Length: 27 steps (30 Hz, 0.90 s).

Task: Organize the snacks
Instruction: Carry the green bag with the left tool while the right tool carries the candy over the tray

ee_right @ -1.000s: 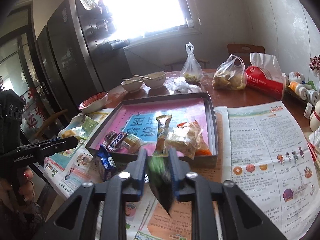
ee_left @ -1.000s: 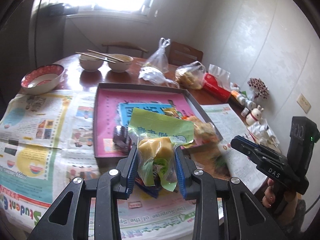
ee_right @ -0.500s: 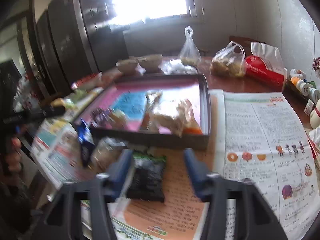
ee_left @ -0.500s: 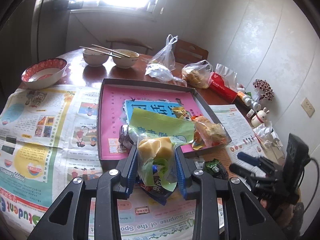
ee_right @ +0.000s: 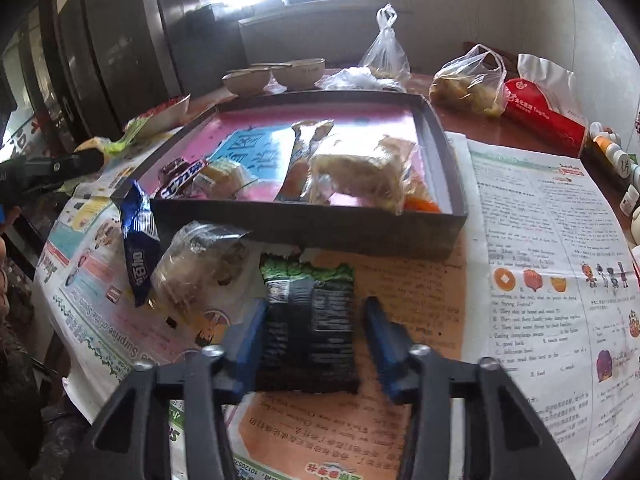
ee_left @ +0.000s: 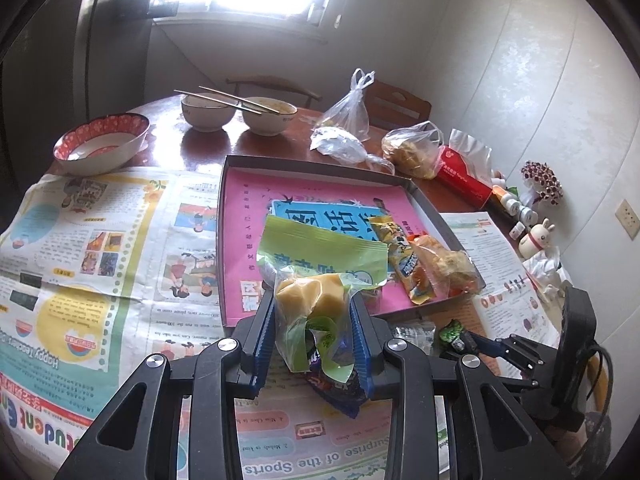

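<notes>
My left gripper [ee_left: 314,320] is shut on a clear green bag with a yellow cake [ee_left: 308,300], held just above the near wall of the dark box [ee_left: 240,240] with a pink floor. In the right wrist view, a black and green snack packet [ee_right: 308,320] lies flat on the newspaper before the box's front wall [ee_right: 304,228]. My right gripper [ee_right: 315,304] straddles it and its jaws are closing. The left pad is at the packet's edge; the right pad [ee_right: 380,332] stands a little off it. The box holds a chocolate bar [ee_right: 184,176], a stick packet [ee_left: 404,260] and a pastry bag [ee_right: 360,168].
A blue packet [ee_right: 138,256] and a clear cookie bag [ee_right: 196,264] lie on the newspaper left of the black packet. Behind the box stand bowls [ee_left: 100,144] with chopsticks, tied plastic bags [ee_left: 412,148] and a red tissue pack [ee_left: 464,172]. Small bottles and figurines [ee_left: 536,236] line the right wall.
The right gripper let the black and green packet drop onto the newspaper, opened wide and sank toward it; its jaws now stand narrower around it. The left gripper keeps its bag and has barely moved.
</notes>
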Motion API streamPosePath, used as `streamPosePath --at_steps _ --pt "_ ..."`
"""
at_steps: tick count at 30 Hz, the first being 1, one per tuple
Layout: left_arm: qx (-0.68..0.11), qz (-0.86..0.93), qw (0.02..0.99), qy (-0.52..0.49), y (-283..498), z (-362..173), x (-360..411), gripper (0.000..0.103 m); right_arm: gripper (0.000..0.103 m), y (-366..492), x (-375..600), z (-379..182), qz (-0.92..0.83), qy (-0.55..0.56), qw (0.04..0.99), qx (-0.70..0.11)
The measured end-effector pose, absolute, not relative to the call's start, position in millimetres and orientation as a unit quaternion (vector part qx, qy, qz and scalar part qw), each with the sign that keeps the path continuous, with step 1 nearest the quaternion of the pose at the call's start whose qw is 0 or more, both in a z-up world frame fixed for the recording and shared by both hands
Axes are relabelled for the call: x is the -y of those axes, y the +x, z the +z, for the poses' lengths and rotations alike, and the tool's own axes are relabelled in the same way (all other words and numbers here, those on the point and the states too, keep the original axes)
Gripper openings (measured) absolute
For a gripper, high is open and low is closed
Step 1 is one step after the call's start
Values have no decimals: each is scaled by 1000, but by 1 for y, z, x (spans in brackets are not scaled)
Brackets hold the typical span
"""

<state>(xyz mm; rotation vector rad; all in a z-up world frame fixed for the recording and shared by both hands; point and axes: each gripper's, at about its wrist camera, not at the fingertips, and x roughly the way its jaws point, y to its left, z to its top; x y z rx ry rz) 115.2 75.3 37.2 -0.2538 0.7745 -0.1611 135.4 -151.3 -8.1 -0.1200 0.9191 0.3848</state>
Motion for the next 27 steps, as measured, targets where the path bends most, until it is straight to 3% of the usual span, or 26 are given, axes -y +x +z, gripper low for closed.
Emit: streamPosePath --at_steps 27 --pt "-378 -54 917 -113 144 25 -86 36 38 167 118 52 237 -11 894 -380"
